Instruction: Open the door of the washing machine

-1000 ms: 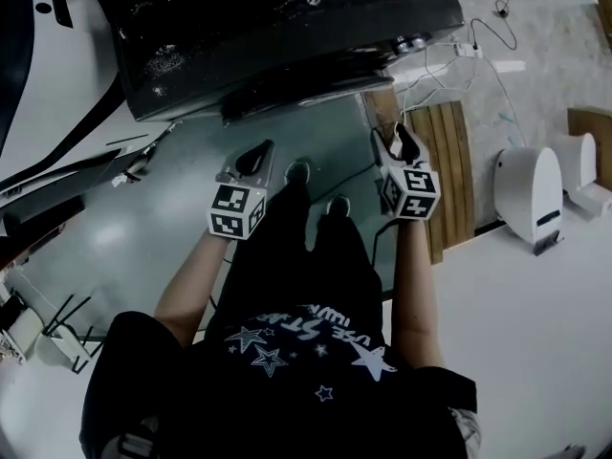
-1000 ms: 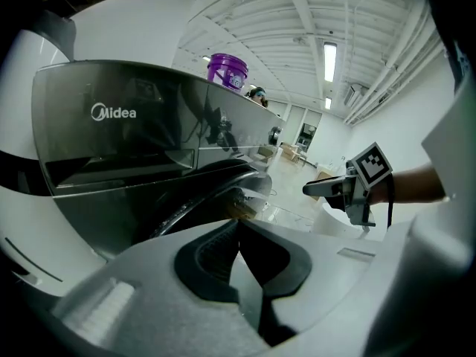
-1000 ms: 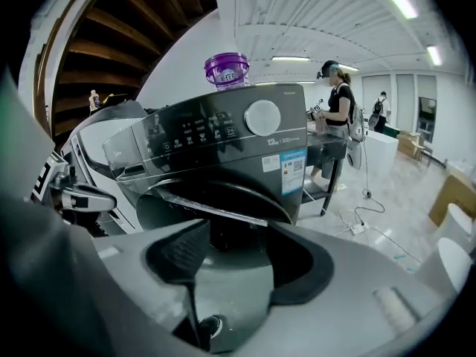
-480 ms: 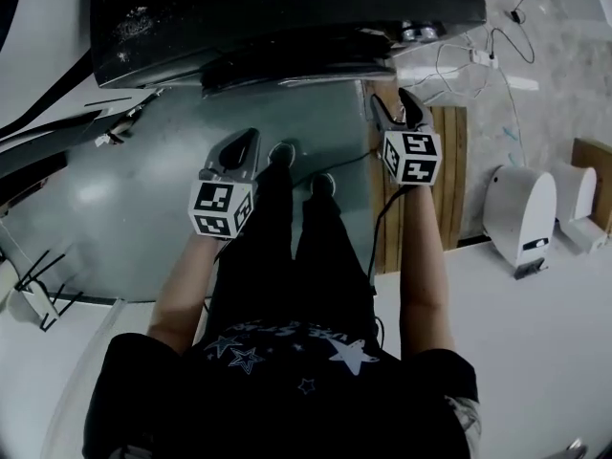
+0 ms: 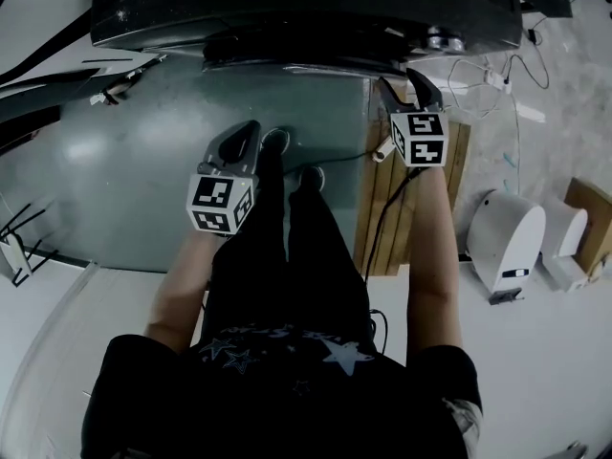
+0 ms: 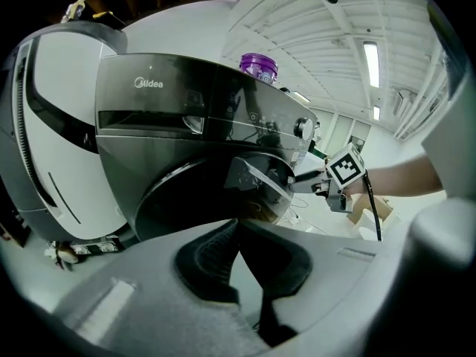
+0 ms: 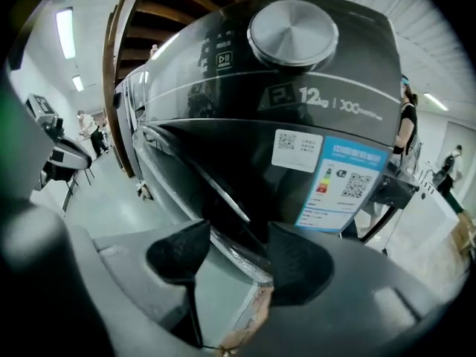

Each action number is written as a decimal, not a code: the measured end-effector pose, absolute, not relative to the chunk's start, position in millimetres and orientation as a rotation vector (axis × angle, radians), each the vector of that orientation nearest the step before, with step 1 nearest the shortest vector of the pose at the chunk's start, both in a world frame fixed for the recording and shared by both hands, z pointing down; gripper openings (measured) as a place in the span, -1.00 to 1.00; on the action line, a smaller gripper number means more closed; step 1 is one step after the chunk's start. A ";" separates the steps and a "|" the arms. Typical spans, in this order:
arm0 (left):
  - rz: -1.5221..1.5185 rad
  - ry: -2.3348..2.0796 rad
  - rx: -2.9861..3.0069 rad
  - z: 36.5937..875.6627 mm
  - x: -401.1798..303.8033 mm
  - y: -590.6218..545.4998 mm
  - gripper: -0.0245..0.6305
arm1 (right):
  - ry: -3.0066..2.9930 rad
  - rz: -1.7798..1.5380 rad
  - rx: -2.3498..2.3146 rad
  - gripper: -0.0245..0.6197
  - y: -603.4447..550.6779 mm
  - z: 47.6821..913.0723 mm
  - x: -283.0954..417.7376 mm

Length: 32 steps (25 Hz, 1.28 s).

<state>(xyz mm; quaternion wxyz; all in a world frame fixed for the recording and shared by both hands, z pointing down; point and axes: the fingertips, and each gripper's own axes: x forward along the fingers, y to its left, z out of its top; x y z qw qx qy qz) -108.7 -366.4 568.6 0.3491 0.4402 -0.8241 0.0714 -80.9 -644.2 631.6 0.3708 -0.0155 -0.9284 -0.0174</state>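
Head view: washing machine [image 5: 287,8] at top. Left claw [image 5: 241,142] hangs off it over the floor [image 5: 115,161]; right claw [image 5: 406,86] is up at the machine's front right edge.

Left gripper view: left claw's pads are together, nothing in them. The door [image 6: 186,192] faces it.

Right gripper view: jaws apart, straddling the door's chrome rim [image 7: 239,257], not clamped. Door shut or barely cracked, can't tell.

Judgement: grip stage. Next needs a firm pinch on the rim, then a pull along the hinge arc.

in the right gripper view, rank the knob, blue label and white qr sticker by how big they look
Largest: the blue label and the knob, too alike to rank.
Smallest: the white qr sticker.
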 end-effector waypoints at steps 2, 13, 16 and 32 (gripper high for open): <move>0.179 -2.148 1.120 568.2 -105.7 -365.6 -0.89 | -2.343 -0.107 -0.076 -0.17 -644.4 636.8 -81.8; 0.179 -2.214 1.009 563.9 -83.6 -339.6 -0.89 | -2.311 -0.193 -0.077 -0.31 -649.6 644.0 -80.2; 0.182 -2.229 0.970 562.8 -81.6 -324.5 -0.89 | -2.308 -0.184 -0.059 -0.31 -646.9 643.3 -76.4; 0.170 -2.246 0.858 564.9 -56.8 -256.0 -0.89 | -2.301 -0.058 0.085 -0.31 -607.4 642.0 -15.8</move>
